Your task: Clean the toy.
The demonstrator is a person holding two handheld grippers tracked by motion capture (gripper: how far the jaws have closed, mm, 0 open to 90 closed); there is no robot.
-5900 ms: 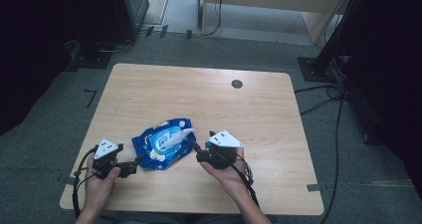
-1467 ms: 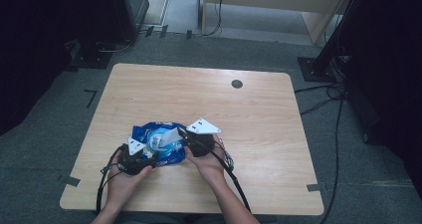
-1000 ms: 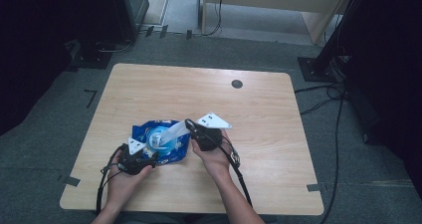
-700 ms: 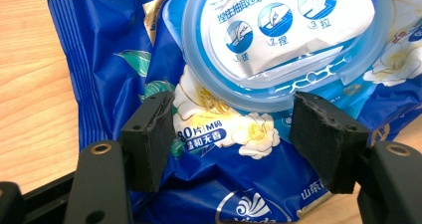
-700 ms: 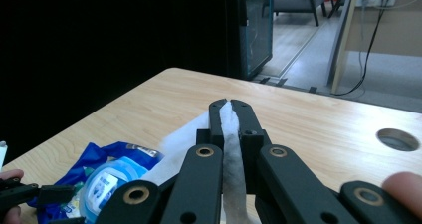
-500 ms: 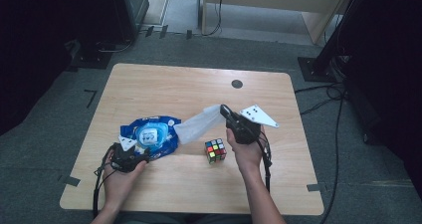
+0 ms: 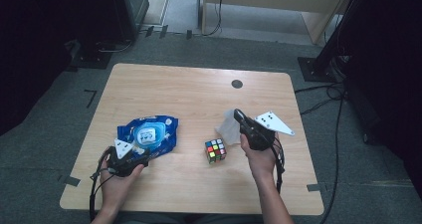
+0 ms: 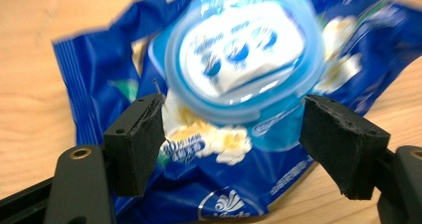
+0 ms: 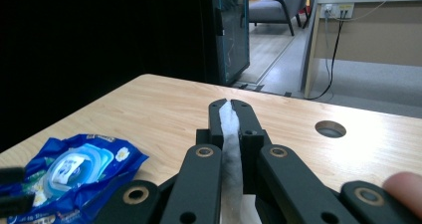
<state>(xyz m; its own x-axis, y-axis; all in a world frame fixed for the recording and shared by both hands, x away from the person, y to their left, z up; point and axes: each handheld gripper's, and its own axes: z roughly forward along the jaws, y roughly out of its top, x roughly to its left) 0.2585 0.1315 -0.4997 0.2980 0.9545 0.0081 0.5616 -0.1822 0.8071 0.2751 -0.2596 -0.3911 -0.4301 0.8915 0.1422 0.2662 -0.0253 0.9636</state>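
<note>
A blue wet-wipe pack (image 7: 148, 134) with a round lid lies flat at the table's front left. My left gripper (image 7: 142, 156) sits at its near edge. In the left gripper view the pack (image 8: 234, 84) lies under the left gripper (image 8: 231, 129), whose jaws have just been opening and now stand apart without pressing on it. My right gripper (image 7: 236, 113) is raised right of centre, shut on a white wipe (image 7: 228, 127) that hangs from it. The wipe (image 9: 230, 149) is pinched between the right gripper's (image 9: 230, 107) jaws. The pack (image 9: 69, 171) shows lower left there.
A colourful puzzle cube (image 7: 215, 151) sits on the wooden table (image 7: 189, 194) between the two hands. A round cable hole (image 7: 237, 83) lies at the back right. Dark cabinets, cables and stands surround the table on the floor.
The right gripper has moved right and up, and the wipe has come free of the pack. The left jaws have opened off the pack. The cube came into view between the hands.
</note>
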